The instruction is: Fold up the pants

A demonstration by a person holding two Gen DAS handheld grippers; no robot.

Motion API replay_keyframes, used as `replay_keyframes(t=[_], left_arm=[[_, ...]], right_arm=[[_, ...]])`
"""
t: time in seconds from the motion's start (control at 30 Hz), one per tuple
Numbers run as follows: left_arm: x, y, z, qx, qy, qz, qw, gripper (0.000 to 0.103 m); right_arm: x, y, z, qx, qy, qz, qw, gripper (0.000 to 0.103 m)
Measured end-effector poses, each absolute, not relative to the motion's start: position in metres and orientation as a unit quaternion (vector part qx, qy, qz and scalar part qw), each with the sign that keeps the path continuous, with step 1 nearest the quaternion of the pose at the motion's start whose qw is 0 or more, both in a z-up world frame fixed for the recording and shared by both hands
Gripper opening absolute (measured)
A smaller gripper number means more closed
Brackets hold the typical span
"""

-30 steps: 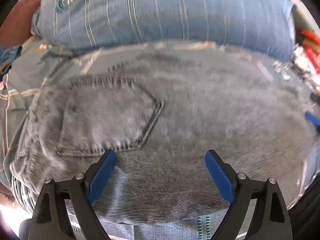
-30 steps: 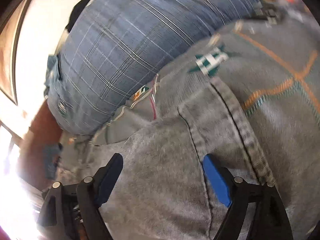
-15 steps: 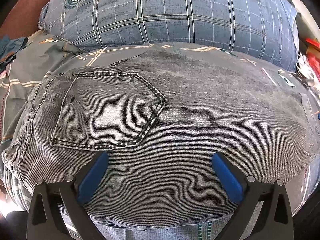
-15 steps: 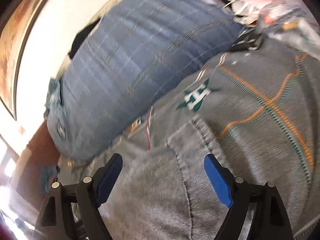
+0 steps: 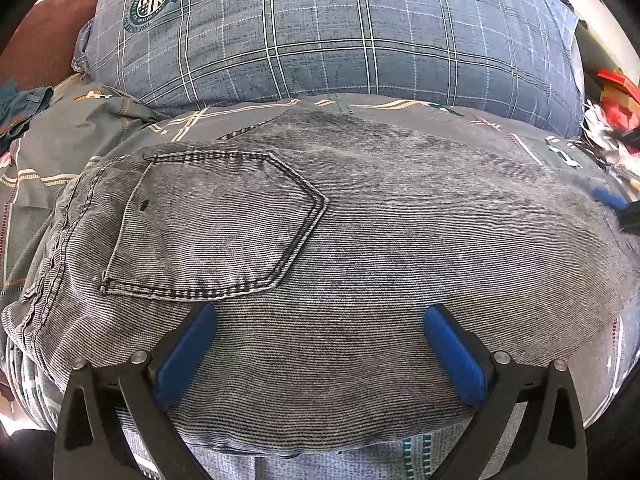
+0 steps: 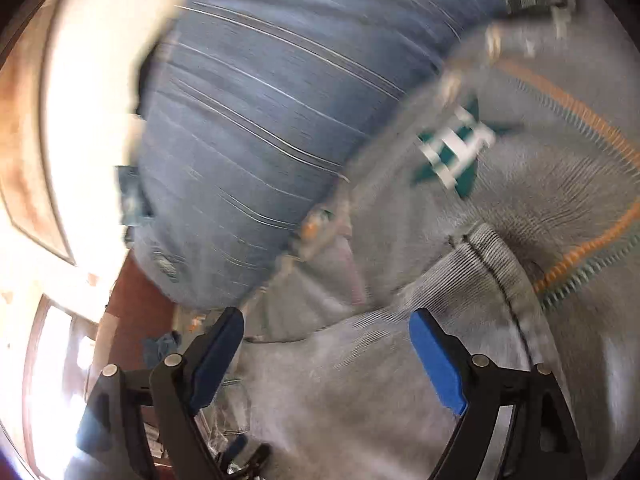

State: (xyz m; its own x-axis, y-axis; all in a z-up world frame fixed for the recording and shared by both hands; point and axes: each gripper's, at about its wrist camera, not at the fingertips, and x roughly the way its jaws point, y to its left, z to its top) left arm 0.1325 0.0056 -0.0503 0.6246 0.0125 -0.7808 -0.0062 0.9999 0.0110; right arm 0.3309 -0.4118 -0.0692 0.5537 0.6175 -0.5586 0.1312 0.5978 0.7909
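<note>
Grey denim pants [image 5: 360, 240] lie folded flat across the bed, back pocket [image 5: 216, 224] facing up on the left. My left gripper [image 5: 316, 356] is open and hovers over the near edge of the pants, holding nothing. The right gripper's blue tip [image 5: 610, 198] shows at the far right edge of the pants. In the blurred right wrist view my right gripper [image 6: 326, 356] is open over the hem end of the pants [image 6: 460, 280], empty.
A blue plaid pillow [image 5: 340, 32] lies behind the pants, also in the right wrist view [image 6: 256, 132]. A grey patterned bedsheet [image 5: 72, 128] covers the bed. Red and white clutter [image 5: 612, 108] sits at the right. A brown headboard [image 5: 44, 36] is at the left.
My left gripper has pulled back a little and steadied over the pants. My right gripper has swung and lifted off the hem end, with its view blurred by motion.
</note>
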Motion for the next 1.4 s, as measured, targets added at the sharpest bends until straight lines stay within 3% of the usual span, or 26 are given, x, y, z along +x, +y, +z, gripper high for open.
replay_keyframes(t=[0.13,0.33,0.5,0.73,1.17,1.23,1.3,1.4], left_arm=[[0.13,0.006,-0.05,0.005,0.436,-0.002,0.9,0.103],[0.131,0.007,-0.045,-0.001,0.444,-0.005,0.896,0.103],[0.126,0.018,-0.026,-0.055,0.422,0.004,0.905,0.103],[0.118,0.007,0.0,-0.063,0.4,-0.02,0.914,0.103],[0.114,-0.013,-0.012,-0.067,0.418,-0.048,0.905,0.103],[0.119,-0.018,-0.009,-0.062,0.415,-0.056,0.906,0.103],[0.127,-0.029,-0.004,-0.055,0.413,-0.061,0.907,0.103],[0.137,-0.044,-0.001,-0.057,0.417,-0.079,0.904,0.103]], right_arm=[[0.322,-0.403,-0.046,0.409,0.443,0.172,0.779,0.083],[0.234,-0.422,-0.013,0.405,0.405,0.152,0.805,0.083],[0.171,-0.444,-0.023,0.46,0.415,0.122,0.776,0.084],[0.168,-0.45,-0.059,0.525,0.442,0.067,0.724,0.084],[0.182,-0.463,-0.08,0.564,0.431,-0.005,0.704,0.084],[0.184,-0.461,-0.077,0.548,0.435,-0.014,0.714,0.079],[0.185,-0.461,-0.077,0.529,0.446,-0.03,0.722,0.052],[0.18,-0.463,-0.081,0.543,0.441,-0.036,0.714,0.047]])
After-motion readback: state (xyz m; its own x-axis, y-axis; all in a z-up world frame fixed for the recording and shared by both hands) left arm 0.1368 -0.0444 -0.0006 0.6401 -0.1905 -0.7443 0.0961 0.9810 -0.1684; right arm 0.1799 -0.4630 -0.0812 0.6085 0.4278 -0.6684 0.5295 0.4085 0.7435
